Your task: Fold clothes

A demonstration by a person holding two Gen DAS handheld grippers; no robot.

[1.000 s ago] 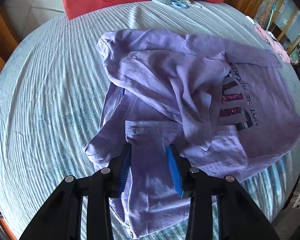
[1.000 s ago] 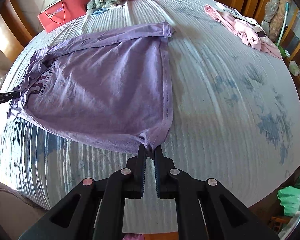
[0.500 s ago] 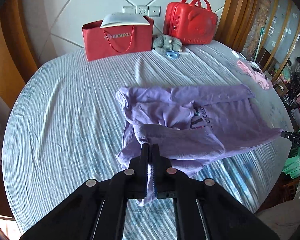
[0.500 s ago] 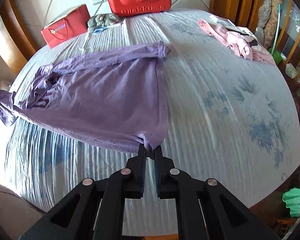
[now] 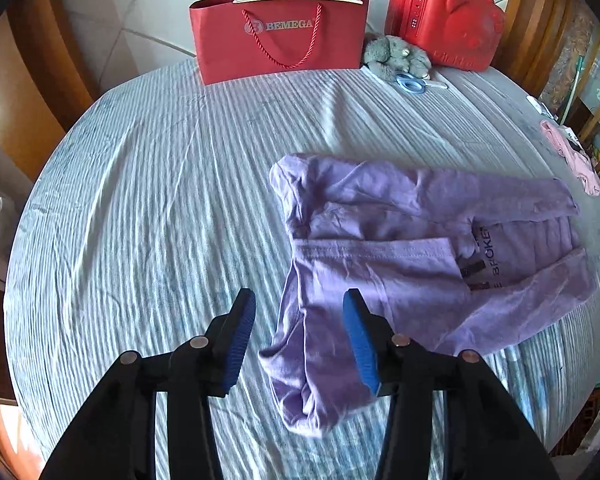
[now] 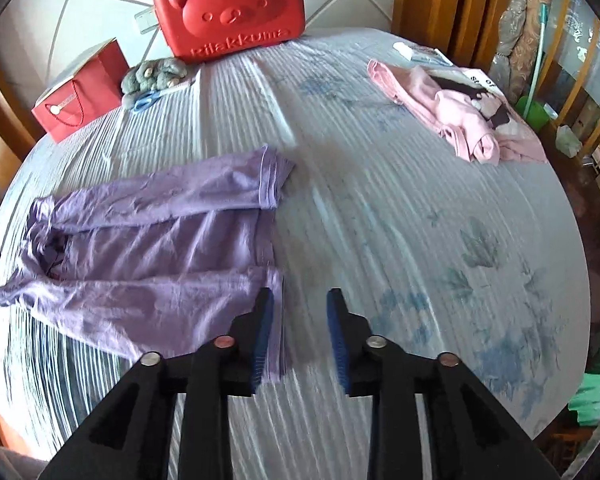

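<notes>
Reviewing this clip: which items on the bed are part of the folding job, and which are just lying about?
Part of the job:
purple shirt, lying partly folded
left gripper, open
right gripper, open
pink garment, likely next to fold

Lying about:
red paper bag
red bear case
grey plush toy
blue scissors

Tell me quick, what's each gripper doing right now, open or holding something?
Left gripper: open, holding nothing, above the purple shirt.
Right gripper: open, holding nothing, beside the shirt's edge.
</notes>
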